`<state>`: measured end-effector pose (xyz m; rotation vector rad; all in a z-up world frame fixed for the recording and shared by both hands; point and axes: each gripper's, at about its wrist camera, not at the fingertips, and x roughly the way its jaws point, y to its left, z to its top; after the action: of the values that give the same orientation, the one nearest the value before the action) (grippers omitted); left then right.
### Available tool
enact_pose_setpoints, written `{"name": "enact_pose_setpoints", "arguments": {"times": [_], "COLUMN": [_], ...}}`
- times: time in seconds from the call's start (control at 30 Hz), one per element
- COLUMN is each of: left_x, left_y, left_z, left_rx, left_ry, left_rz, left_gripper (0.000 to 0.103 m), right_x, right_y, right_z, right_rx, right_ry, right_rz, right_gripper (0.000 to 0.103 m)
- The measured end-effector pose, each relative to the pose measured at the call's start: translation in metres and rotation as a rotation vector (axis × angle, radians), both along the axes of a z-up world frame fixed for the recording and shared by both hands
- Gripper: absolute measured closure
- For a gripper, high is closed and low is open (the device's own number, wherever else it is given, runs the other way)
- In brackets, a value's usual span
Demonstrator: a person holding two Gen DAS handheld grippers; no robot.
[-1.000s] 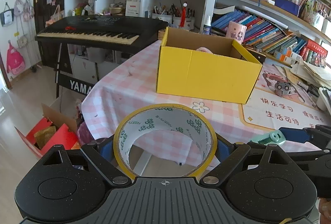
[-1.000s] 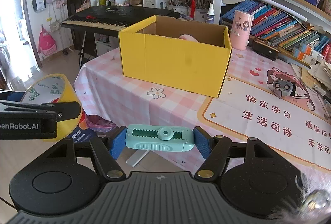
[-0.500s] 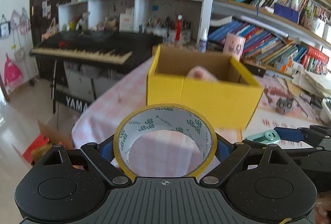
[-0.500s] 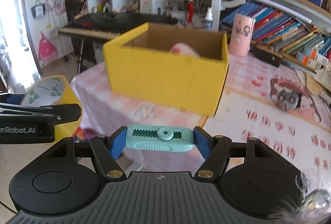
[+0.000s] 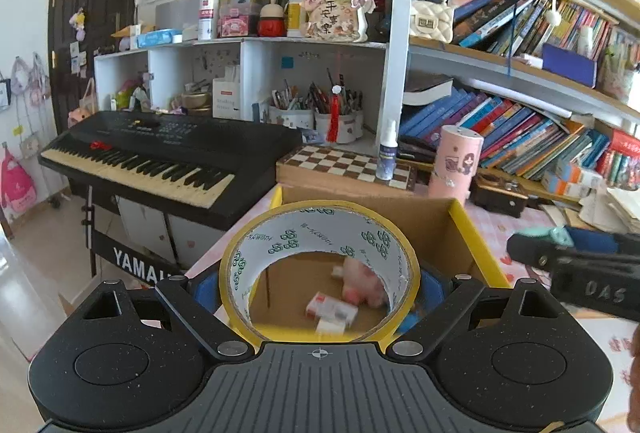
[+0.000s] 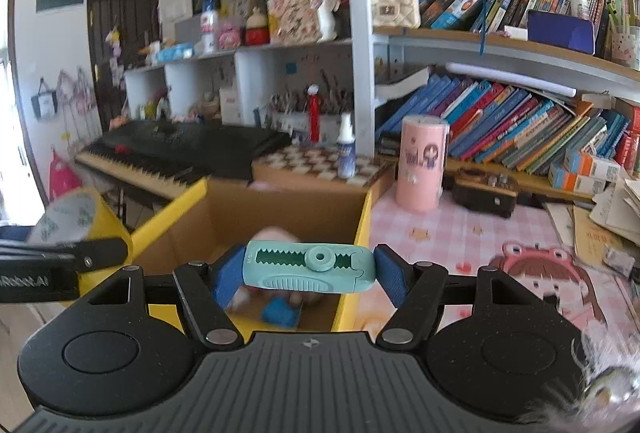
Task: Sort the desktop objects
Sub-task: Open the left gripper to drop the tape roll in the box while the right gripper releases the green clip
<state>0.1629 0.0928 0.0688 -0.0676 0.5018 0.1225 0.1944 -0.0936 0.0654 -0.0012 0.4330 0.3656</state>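
Pink-checked desk cloth (image 6: 448, 229) carries the yellow cardboard box (image 5: 476, 237), the landmark. Over its open top, the left gripper (image 5: 320, 287) clamps a tape roll (image 5: 320, 229): a light, stiff ring, held across its rim. Beside it over the box, the right gripper (image 6: 310, 273) holds a teal plastic utility knife (image 6: 310, 267) endwise, smooth, likely slippery. Inside lies a pink plush toy (image 5: 362, 283).

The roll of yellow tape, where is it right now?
The roll of yellow tape is clamped in the left gripper, low and central in the left wrist view, above the open yellow cardboard box.
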Motion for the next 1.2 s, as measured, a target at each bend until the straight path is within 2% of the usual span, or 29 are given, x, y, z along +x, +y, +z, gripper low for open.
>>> {"name": "enact_pose_setpoints", "arguments": {"times": [0.2, 0.3, 0.4, 0.53, 0.67, 1.0, 1.2], "left_x": [0.045, 0.064, 0.081, 0.099, 0.109, 0.118, 0.114], "left_y": [-0.020, -0.028, -0.032, -0.029, -0.027, -0.033, -0.033], "left_z": [-0.014, -0.026, -0.041, -0.060, -0.072, -0.091, -0.086], "left_rx": [0.053, 0.069, 0.056, -0.001, -0.049, -0.048, -0.019], "left_ry": [0.062, 0.103, 0.167, 0.263, 0.325, 0.445, 0.421], "left_rz": [-0.050, -0.067, -0.077, -0.079, -0.086, -0.103, -0.073], "left_gripper": [0.011, 0.011, 0.011, 0.011, 0.011, 0.010, 0.010], "right_x": [0.040, 0.061, 0.084, 0.110, 0.126, 0.151, 0.157], "right_y": [-0.005, 0.000, 0.003, 0.007, 0.014, 0.040, 0.052], "right_z": [0.007, 0.008, 0.008, 0.007, 0.003, -0.008, -0.014], "right_rx": [0.034, 0.033, 0.042, 0.052, 0.042, 0.016, -0.036], "right_ry": [-0.010, 0.002, 0.034, 0.075, 0.097, 0.167, 0.190], "right_rz": [0.023, 0.077, 0.118, 0.146, 0.185, 0.267, 0.317], "right_gripper": [0.036, 0.036, 0.036, 0.036, 0.036, 0.036, 0.036]}}
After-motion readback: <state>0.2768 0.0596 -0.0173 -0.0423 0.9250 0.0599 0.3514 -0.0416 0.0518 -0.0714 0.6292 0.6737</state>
